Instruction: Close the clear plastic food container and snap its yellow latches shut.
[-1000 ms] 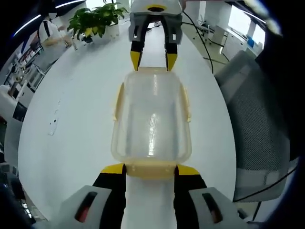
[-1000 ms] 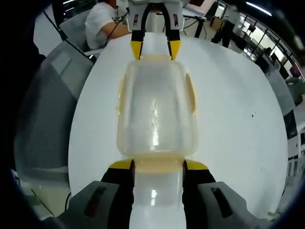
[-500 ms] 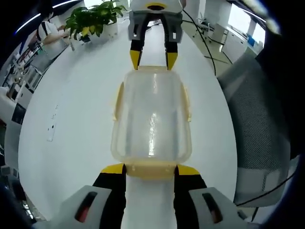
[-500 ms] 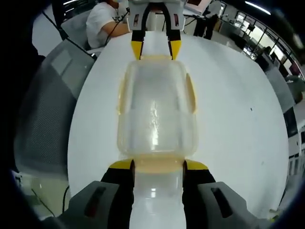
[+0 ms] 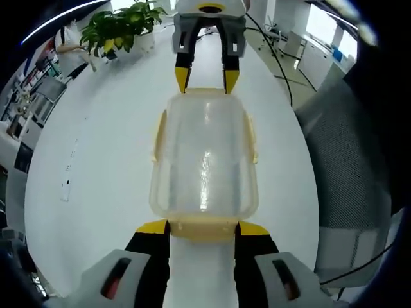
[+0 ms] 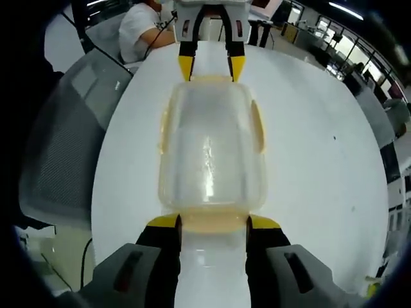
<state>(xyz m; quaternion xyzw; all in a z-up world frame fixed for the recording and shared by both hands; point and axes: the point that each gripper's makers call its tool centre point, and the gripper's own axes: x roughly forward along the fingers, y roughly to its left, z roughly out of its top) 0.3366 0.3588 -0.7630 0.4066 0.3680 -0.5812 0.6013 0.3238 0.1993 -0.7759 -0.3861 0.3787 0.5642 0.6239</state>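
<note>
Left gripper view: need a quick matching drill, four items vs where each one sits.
Items
1. clear plastic food container with yellow latches
2. green potted plant
3. grey mesh office chair
4. right gripper

Places
A. beyond the white table's edge, on the right of the view
B. at the container's far end, yellow-tipped jaws either side of that end latch
C. middle of the view, lying on the table between the two grippers
D. far part of the table, upper left of the view

Pairs: 1-C, 2-D, 3-A, 4-B
</note>
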